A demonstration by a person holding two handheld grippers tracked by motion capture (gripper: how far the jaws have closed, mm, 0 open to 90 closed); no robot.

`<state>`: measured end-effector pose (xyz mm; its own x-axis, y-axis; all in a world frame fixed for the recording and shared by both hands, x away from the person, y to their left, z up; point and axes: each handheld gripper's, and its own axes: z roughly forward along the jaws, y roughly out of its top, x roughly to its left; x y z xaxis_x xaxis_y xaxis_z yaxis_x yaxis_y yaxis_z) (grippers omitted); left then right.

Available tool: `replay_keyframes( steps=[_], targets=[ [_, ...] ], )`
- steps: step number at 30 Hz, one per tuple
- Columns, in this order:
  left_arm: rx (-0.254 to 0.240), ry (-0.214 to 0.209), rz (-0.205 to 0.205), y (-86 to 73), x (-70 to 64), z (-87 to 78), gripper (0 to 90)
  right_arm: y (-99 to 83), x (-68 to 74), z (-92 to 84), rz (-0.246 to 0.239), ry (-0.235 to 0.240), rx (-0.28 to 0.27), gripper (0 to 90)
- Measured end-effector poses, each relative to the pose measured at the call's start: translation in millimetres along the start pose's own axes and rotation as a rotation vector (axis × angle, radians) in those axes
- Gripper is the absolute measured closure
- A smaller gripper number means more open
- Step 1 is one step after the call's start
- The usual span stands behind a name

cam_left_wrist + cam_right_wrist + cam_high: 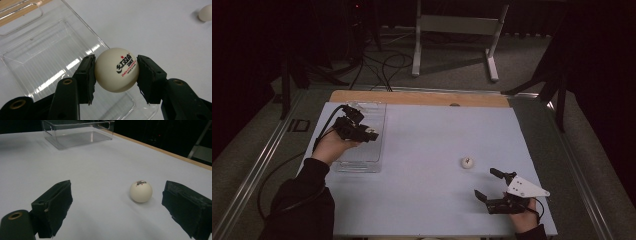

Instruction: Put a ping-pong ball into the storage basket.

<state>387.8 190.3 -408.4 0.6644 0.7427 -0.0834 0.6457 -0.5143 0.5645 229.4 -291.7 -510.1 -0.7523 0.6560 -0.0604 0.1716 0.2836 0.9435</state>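
Note:
My left gripper (pixel 116 71) is shut on a white table-tennis ball (pixel 116 70) with a printed logo, both pads pressing its sides. It hangs over the clear plastic bin (pixel 42 57), near the bin's right wall; in the high view the left gripper (pixel 362 131) sits above the bin (pixel 362 162) at the table's left. A second white ball (pixel 467 162) lies on the pale table, seen up close as the ball (pixel 141 191) in the right gripper view. My right gripper (pixel 117 205) stands open and low, the ball ahead of its jaws and nearer the right one. In the high view the right gripper (pixel 489 184) is at the front right.
The table (pixel 427 150) is a pale sheet with a wooden strip (pixel 422 98) along its far edge. The clear bin (pixel 75 132) shows at the far left in the right gripper view. Beyond the table are cables and a white frame stand (pixel 452 30) on the floor.

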Motion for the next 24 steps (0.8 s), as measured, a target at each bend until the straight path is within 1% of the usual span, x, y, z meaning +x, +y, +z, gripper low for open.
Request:
replay_keyframes(
  steps=[4, 5, 6, 8, 10, 11, 12, 14, 16, 18, 19, 20, 21, 24],
  targets=[
    [0.01, 0.004, -0.01, -2.1, 0.7, 5.2, 52.3, 0.0, 0.1, -0.1, 0.001, 0.001, 0.0, 9.2],
    [0.016, 0.011, -0.009, -2.5, 1.2, 6.1, 52.3, 0.0, 0.1, 0.0, 0.0, 0.001, 0.0, 9.2],
    [0.016, 0.005, -0.011, -3.2, 1.5, 7.2, 52.2, 0.0, 0.1, 0.0, 0.001, 0.002, 0.0, 9.2],
    [0.023, 0.009, -0.014, -4.4, 2.5, 9.1, 52.2, 0.0, 0.0, -0.1, 0.002, 0.0, 0.0, 9.2],
    [0.023, 0.001, -0.022, -6.0, 3.2, 11.3, 52.2, 0.0, 0.3, 0.0, 0.002, 0.002, 0.001, 9.2],
    [0.028, 0.004, -0.023, -6.7, 3.3, 12.9, 52.2, 0.1, 0.5, 0.1, 0.0, 0.001, 0.003, 9.2],
    [0.029, -0.004, -0.027, -7.9, 3.8, 15.3, 52.2, 0.2, 0.6, 0.1, 0.0, 0.001, 0.003, 9.2],
    [0.038, 0.003, -0.033, -9.6, 4.2, 18.8, 52.2, 0.2, 0.6, 0.1, 0.0, 0.001, 0.003, 9.2],
    [0.031, -0.005, -0.046, -10.9, 5.8, 21.2, 52.2, 0.1, 0.4, 0.2, 0.004, 0.001, 0.002, 9.2],
    [0.038, 0.005, -0.048, -11.6, 7.3, 23.5, 52.2, -0.1, 0.2, 0.4, 0.001, 0.001, 0.005, 9.2],
    [0.04, -0.002, -0.053, -12.1, 7.7, 25.0, 52.2, -0.2, 0.2, 0.4, 0.003, 0.002, 0.005, 9.2],
    [0.041, 0.002, -0.057, -12.4, 7.5, 26.2, 52.1, 0.0, 0.4, 0.3, 0.002, 0.001, 0.005, 9.2],
    [0.048, -0.003, -0.056, -12.7, 7.8, 27.6, 52.2, 0.0, 0.4, 0.2, 0.002, 0.001, 0.004, 9.2],
    [0.064, 0.01, -0.057, -13.2, 7.2, 31.5, 52.1, 0.0, 0.2, 0.0, 0.002, 0.0, 0.003, 9.2]
  ],
)
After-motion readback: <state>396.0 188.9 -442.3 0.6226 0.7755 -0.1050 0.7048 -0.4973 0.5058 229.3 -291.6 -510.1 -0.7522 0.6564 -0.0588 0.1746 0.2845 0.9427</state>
